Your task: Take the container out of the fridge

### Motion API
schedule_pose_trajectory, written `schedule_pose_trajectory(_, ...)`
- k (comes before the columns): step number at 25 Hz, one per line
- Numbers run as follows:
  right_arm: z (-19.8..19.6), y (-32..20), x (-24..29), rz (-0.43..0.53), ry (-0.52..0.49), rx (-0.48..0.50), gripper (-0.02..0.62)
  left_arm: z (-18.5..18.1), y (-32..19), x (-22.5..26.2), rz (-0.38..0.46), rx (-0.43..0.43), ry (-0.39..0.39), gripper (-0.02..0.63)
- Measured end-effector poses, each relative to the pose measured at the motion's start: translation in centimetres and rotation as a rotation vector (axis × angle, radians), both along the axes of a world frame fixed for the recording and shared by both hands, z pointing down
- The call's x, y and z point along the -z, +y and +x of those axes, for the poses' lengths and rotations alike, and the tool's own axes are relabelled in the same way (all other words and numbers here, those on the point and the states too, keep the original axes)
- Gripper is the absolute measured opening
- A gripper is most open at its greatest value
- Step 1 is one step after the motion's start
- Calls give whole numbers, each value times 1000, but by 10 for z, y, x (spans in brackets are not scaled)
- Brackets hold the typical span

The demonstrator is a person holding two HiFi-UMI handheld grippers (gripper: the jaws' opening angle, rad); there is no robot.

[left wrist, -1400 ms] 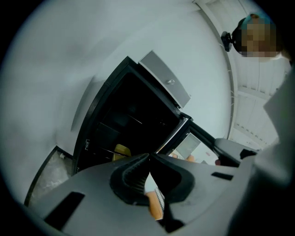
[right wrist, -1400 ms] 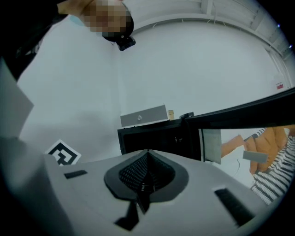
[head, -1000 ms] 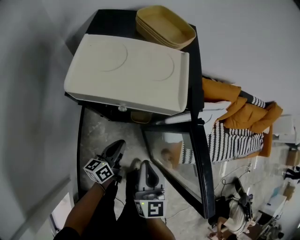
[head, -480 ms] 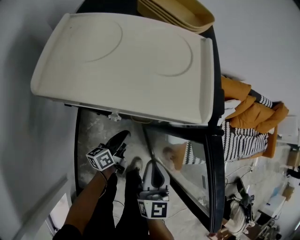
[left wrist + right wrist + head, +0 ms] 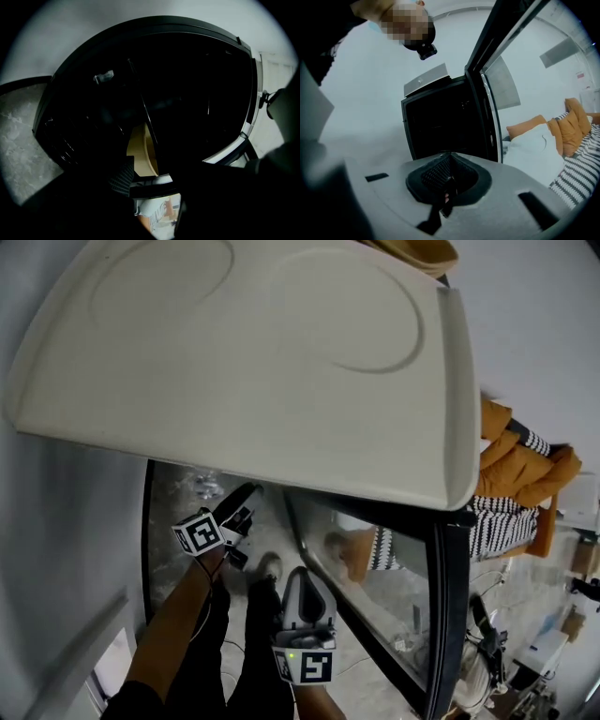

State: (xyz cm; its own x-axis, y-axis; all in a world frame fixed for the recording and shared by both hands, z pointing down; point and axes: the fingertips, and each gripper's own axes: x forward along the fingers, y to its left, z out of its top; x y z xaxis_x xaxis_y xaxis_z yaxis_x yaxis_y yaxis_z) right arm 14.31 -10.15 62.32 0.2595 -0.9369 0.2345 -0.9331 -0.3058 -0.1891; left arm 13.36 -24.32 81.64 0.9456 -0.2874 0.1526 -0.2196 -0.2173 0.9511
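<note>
A tan container [image 5: 141, 152] stands inside the dark fridge [image 5: 93, 117], seen only in the left gripper view. In the head view the cream tray [image 5: 253, 352] on top of the fridge hides it. My left gripper [image 5: 244, 504] points into the fridge mouth, short of the container. Its jaws are opening, with nothing pressed between them [image 5: 157, 183]. My right gripper [image 5: 299, 577] hangs lower, in front of the open glass door [image 5: 375, 587]. It is shut and empty [image 5: 446, 180].
The glass door [image 5: 487, 103] stands open to the right of the fridge [image 5: 436, 124]. Tan trays [image 5: 422, 249] are stacked behind the cream tray. An orange and striped bundle [image 5: 516, 474] lies to the right. A grey wall [image 5: 66, 549] runs along the left.
The head view has dropped closer to the fridge top, so the cream tray fills more of it. My left gripper has moved forward toward the fridge mouth. The right gripper has barely moved.
</note>
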Motion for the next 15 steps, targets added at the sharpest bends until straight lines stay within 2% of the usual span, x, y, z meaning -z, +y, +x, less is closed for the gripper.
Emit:
schedule_pose_trajectory(3,-2,1,-6,-11,-9,7,0,5,-4,-5,-40,15,19,227)
schedule_pose_trajectory(8,-6,2,-12,-14,-23,15,0,20,-5,-11,-78,2,110,250)
schedule_pose_trajectory(15,-4,6,-15,-19,-30,31,0,22,-6,-15,-99,17,114,265)
